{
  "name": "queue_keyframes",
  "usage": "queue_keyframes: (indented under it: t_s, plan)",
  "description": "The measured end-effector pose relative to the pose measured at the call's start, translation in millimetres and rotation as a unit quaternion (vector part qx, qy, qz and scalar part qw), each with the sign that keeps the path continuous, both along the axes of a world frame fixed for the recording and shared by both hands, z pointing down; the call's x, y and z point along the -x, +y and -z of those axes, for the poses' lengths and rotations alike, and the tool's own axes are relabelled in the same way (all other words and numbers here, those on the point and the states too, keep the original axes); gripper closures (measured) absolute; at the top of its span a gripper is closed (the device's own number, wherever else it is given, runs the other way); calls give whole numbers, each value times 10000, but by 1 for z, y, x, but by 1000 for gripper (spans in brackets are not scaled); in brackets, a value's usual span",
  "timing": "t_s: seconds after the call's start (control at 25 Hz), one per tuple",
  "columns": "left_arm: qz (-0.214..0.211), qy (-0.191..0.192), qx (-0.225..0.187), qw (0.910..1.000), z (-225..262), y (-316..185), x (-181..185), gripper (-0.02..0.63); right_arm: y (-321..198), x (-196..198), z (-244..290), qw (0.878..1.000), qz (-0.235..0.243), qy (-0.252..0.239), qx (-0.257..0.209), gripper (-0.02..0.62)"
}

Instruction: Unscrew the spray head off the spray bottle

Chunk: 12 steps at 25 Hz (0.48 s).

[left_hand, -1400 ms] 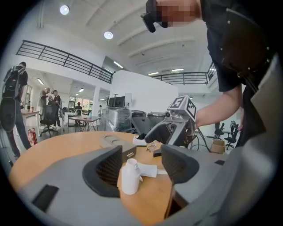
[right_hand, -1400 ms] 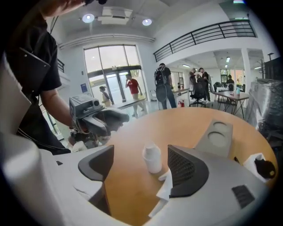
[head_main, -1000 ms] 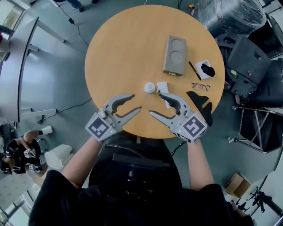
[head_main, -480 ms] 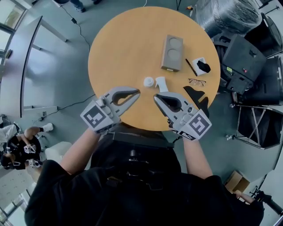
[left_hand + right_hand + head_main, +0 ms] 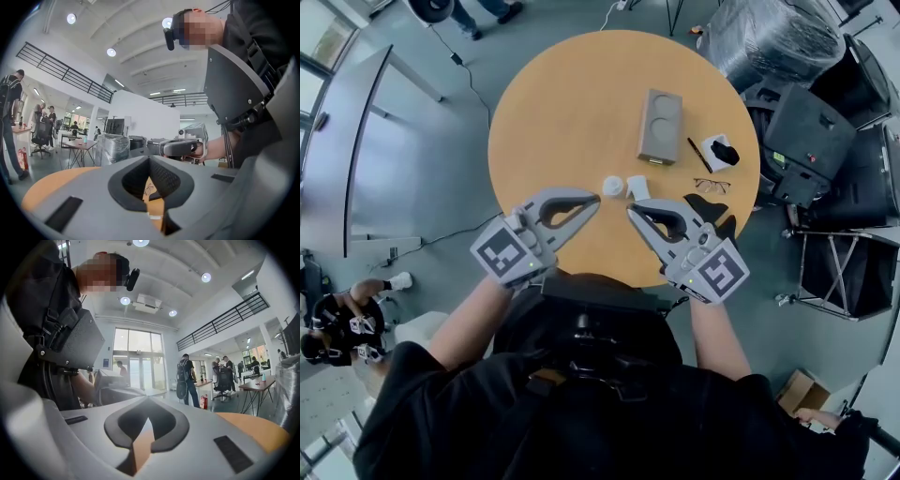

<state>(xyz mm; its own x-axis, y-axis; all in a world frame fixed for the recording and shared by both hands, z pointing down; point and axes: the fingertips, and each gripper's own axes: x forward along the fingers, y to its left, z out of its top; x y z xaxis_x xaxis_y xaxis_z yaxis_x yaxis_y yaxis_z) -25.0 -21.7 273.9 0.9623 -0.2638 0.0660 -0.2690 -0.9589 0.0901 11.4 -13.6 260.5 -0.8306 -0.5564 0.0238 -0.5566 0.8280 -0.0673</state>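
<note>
1. The round wooden table (image 5: 572,103) is sitting below the person's hands.
2. The left gripper (image 5: 594,200) and right gripper (image 5: 631,208) are hovering over its near edge. Their jaws have just been closing and are pressing together on nothing.
3. A grey block (image 5: 660,126) is lying farther back.
4. The small white spray bottle (image 5: 613,186) is standing just beyond the tips.
5. The spray head (image 5: 638,187) is lying beside it.

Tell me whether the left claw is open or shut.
Shut: the left claw has just been closing; its tips touch, nothing between them.
</note>
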Motion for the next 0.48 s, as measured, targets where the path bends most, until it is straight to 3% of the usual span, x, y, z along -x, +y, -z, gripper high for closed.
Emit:
queue_keyframes:
  t_s: [0.48]
  plan:
    - [-100, 74, 48, 9999, 2, 3, 1, 604, -1, 2, -1, 10000, -61, 14, -51, 586]
